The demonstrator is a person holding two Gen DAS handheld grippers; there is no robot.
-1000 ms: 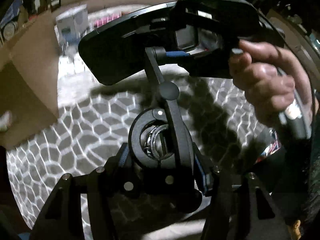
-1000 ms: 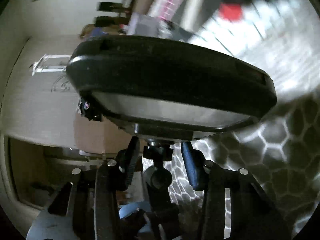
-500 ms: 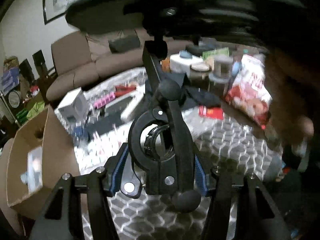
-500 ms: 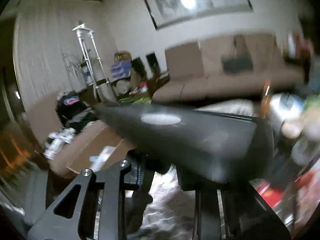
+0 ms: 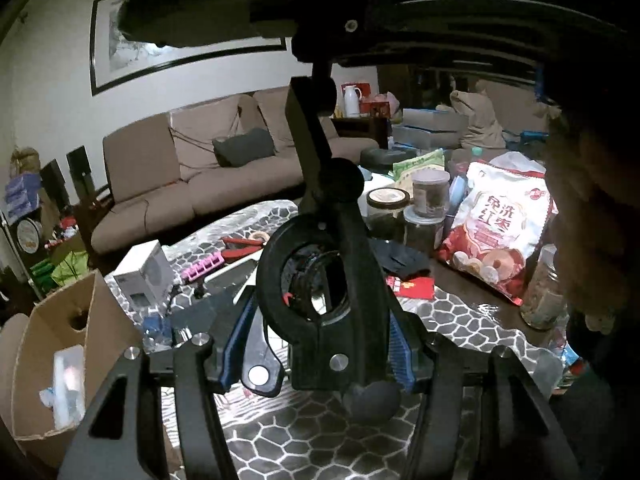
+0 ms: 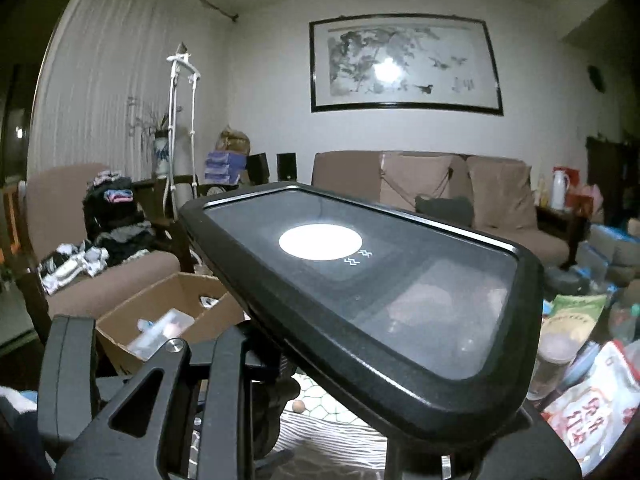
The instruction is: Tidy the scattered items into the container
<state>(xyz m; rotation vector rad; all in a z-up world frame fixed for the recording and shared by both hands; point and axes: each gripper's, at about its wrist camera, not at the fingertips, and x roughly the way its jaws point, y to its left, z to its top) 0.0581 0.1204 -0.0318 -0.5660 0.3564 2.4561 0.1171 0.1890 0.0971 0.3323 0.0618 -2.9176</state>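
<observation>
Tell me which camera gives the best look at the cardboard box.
The left wrist view. The cardboard box stands open at the table's edge there, side wall with its handle hole and the contents inside visible. The right wrist view shows the same box farther off, partly cut off by the black phone case.

- The left wrist view is aimed slightly downward along its fingers [image 5: 236, 344], close over the worktop [image 5: 452, 312].
- The right wrist view is held nearly level, facing the far wall.
- The sofa [image 5: 208, 176] [image 6: 460, 184], framed painting [image 5: 132, 48] [image 6: 404, 62] and cardboard box [image 5: 72, 320] [image 6: 168, 300] are shared by both.
</observation>
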